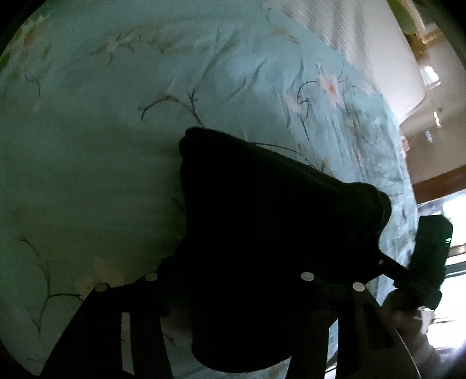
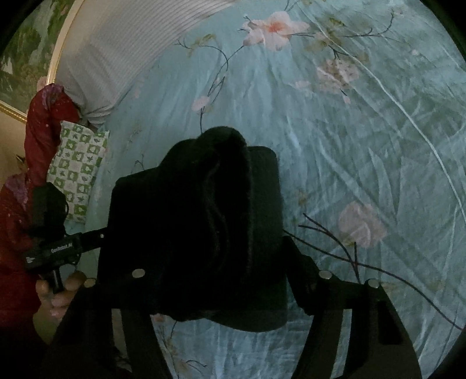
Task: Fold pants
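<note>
Now the black pants (image 1: 262, 233) hang bunched right in front of both tools, over the floral bed (image 1: 102, 145); whether either tool grips them, I cannot tell.

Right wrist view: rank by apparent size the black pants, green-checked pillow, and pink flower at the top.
1. black pants, though nearness to the camera inflates them
2. green-checked pillow
3. pink flower
</note>
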`<state>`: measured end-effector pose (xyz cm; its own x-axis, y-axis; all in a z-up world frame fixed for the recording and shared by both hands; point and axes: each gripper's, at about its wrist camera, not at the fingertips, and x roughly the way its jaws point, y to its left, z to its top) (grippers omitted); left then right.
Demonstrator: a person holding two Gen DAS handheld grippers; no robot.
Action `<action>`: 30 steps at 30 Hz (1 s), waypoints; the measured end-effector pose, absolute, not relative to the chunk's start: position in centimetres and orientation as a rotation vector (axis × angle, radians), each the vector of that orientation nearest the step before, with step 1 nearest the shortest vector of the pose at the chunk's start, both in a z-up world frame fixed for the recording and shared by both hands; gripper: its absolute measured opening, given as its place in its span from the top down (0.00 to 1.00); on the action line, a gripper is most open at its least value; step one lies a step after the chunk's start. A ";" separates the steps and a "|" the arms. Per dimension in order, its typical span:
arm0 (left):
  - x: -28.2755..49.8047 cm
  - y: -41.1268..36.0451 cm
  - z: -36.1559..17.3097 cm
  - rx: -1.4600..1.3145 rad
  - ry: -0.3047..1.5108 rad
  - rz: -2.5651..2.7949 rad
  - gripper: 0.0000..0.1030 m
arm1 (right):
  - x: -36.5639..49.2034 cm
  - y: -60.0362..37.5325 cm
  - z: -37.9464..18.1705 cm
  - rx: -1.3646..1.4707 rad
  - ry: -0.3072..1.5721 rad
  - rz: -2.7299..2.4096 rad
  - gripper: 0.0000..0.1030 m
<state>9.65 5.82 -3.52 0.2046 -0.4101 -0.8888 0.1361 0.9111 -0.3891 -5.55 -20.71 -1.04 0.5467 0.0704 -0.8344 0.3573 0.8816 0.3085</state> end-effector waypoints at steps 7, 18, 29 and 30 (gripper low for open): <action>8.7 5.5 -1.0 -0.245 1.261 -0.406 0.70 | -5.4 -18.9 0.9 0.441 0.966 -0.137 0.57; 8.2 9.5 3.6 -0.265 1.154 -0.339 0.70 | -3.2 -15.5 4.6 0.385 0.900 -0.046 0.58; 10.7 14.2 3.7 -0.268 1.120 -0.228 0.70 | 3.5 -13.1 3.4 0.351 0.925 0.020 0.58; 11.0 14.5 3.6 -0.268 1.120 -0.220 0.70 | 4.0 -13.0 3.2 0.348 0.930 0.024 0.58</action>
